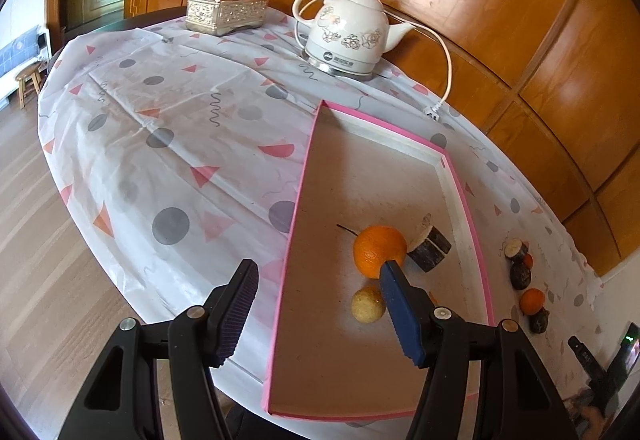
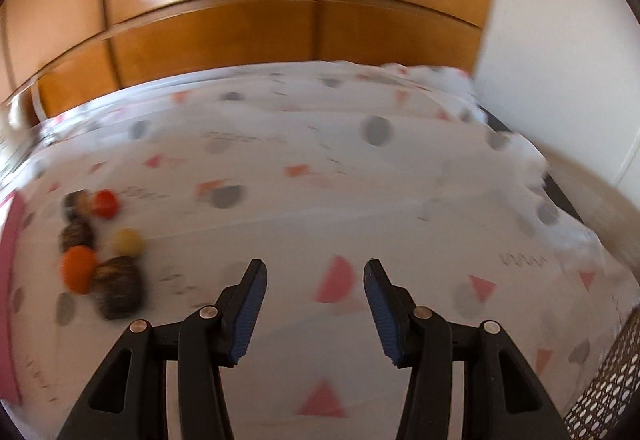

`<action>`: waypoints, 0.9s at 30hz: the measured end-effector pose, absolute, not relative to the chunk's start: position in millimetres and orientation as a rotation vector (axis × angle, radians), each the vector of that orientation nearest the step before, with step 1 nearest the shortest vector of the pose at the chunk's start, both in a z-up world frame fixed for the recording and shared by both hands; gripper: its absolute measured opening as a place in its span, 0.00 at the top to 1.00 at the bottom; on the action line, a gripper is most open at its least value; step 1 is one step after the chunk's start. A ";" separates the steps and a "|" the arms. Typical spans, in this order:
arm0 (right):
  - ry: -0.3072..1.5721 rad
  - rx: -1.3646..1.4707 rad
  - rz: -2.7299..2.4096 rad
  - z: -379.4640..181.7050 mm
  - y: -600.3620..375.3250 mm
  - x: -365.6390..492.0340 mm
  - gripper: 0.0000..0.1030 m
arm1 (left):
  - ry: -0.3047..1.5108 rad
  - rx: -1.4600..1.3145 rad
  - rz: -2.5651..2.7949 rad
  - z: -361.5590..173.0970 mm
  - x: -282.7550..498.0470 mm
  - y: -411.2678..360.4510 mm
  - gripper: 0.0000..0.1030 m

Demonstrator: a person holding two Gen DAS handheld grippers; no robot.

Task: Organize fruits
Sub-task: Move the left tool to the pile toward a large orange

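A pink-rimmed cardboard tray (image 1: 298,196) lies on the patterned tablecloth. Inside it sit an orange (image 1: 378,249), a small yellow-brown round fruit (image 1: 367,305) and a dark cut piece with a pale face (image 1: 430,246). My left gripper (image 1: 320,268) is open and empty, held above the tray's left rim. Right of the tray lie loose dark pieces (image 1: 520,274) and a small orange (image 1: 532,300). In the blurred right wrist view this cluster shows as an orange (image 2: 78,267), a red-orange fruit (image 2: 106,203), a yellow fruit (image 2: 129,241) and dark pieces (image 2: 118,288). My right gripper (image 2: 316,266) is open and empty, right of the cluster.
A white floral electric kettle (image 1: 348,30) with a cord and plug (image 1: 434,110) and a gold tissue box (image 1: 226,10) stand at the table's far side. Wooden wall panels (image 1: 520,20) lie behind. A perforated surface (image 2: 612,380) shows at the lower right.
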State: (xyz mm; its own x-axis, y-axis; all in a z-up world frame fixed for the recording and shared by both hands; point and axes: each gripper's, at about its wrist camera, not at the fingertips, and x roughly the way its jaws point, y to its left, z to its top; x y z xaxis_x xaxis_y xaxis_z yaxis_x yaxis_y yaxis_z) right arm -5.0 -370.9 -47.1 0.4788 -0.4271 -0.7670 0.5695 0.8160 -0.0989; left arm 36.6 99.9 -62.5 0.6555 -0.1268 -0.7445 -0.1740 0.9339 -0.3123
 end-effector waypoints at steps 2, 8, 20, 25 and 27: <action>0.881 0.186 -0.660 -51.7 -380.4 -10.7 0.50 | 0.862 -0.368 0.022 -61.7 36.5 97.1 0.38; 0.885 0.191 -0.751 -63.3 -401.3 -20.2 0.50 | 0.855 -0.320 -0.039 -52.1 37.5 78.7 0.38; 0.863 0.246 -0.786 -75.6 -418.3 -32.5 0.40 | 0.888 -0.223 -0.209 -40.7 45.8 19.4 0.38; 0.828 0.328 -0.829 -74.7 -429.4 -44.8 0.37 | 0.908 -0.207 -0.265 -38.6 50.5 -5.9 0.38; 0.808 0.371 -0.866 -74.2 -435.1 -53.3 0.37 | 0.918 -0.197 -0.284 -39.0 53.1 -16.0 0.38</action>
State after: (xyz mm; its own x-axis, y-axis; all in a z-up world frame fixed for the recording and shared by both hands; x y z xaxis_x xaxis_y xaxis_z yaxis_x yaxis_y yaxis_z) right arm -53.3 -435.1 -74.2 0.3841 -0.5285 -0.7570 0.7917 0.6104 -0.0244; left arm 53.1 -16.0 -39.0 0.5741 -0.3237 -0.7521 0.1567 0.9450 -0.2871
